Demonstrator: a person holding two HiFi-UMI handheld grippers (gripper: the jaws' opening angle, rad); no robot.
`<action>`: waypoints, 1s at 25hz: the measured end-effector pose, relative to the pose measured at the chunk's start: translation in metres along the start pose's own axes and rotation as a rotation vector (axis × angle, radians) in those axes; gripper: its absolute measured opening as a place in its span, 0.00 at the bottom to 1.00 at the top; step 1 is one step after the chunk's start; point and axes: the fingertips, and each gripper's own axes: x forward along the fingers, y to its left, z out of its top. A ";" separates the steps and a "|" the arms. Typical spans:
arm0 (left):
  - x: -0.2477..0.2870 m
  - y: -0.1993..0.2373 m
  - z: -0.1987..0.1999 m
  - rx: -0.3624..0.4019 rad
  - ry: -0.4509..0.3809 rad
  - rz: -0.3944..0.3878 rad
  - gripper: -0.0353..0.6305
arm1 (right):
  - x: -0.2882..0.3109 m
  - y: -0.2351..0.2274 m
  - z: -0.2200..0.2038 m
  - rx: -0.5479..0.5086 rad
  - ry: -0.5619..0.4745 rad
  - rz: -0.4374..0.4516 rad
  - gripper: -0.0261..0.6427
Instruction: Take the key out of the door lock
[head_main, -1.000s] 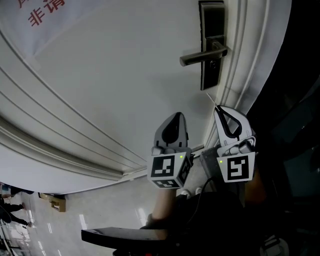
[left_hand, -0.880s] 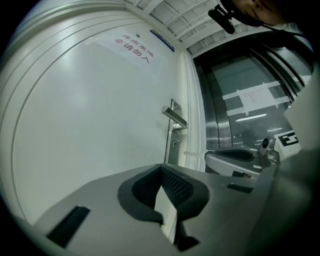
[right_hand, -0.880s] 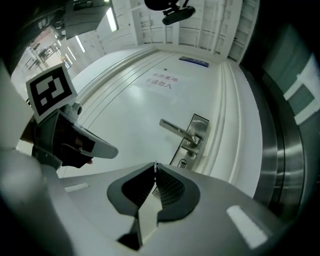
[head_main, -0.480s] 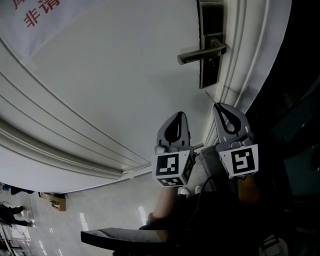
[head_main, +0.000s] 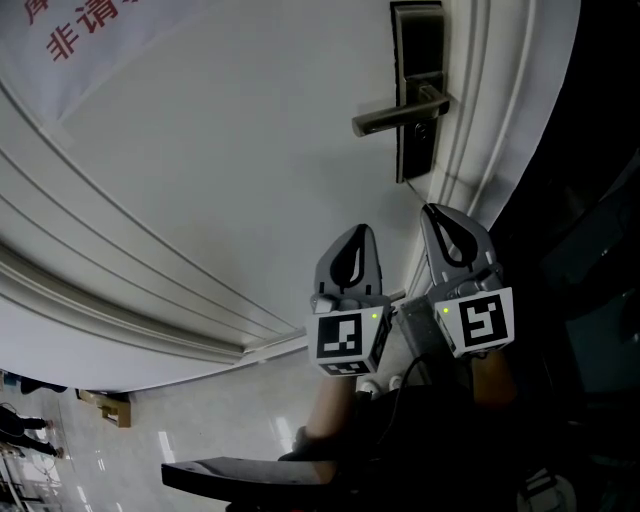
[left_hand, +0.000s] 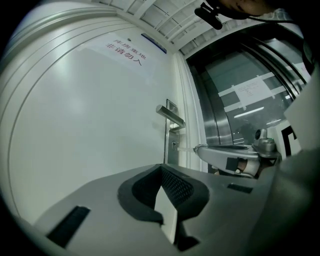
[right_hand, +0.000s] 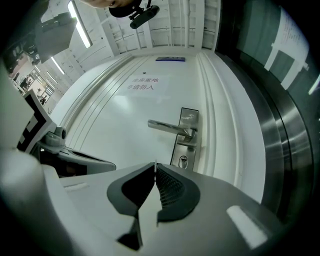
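Note:
The white door (head_main: 230, 150) carries a dark lock plate (head_main: 415, 90) with a lever handle (head_main: 385, 118); the keyhole (right_hand: 183, 160) below the handle shows no key in it. My right gripper (head_main: 430, 208) hangs just below the plate, shut; a thin pale strip, seemingly the key (left_hand: 186, 148), sticks out of its tips toward the lock. My left gripper (head_main: 355, 230) is beside it on the left, shut with nothing in it. In the left gripper view my left gripper (left_hand: 161, 168) points at the door, with the right gripper (left_hand: 200, 148) alongside.
A sign with red print (head_main: 80, 25) is on the door at upper left. The moulded door frame (head_main: 480, 120) runs right of the lock, with a dark glass and metal panel (head_main: 580, 250) beyond. Glossy floor (head_main: 150, 450) and a small box (head_main: 105, 405) lie lower left.
Both grippers have crept slightly upward toward the lock plate and stay side by side. Their jaws have not changed.

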 end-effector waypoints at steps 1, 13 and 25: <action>0.000 0.000 -0.001 0.003 -0.001 -0.002 0.05 | 0.000 0.000 0.001 0.002 -0.001 0.002 0.06; 0.000 0.002 -0.001 0.027 -0.005 -0.012 0.05 | -0.001 0.003 -0.001 -0.007 0.010 0.023 0.06; 0.002 0.003 0.007 0.029 -0.027 -0.018 0.05 | 0.002 0.006 -0.001 -0.019 0.011 0.042 0.06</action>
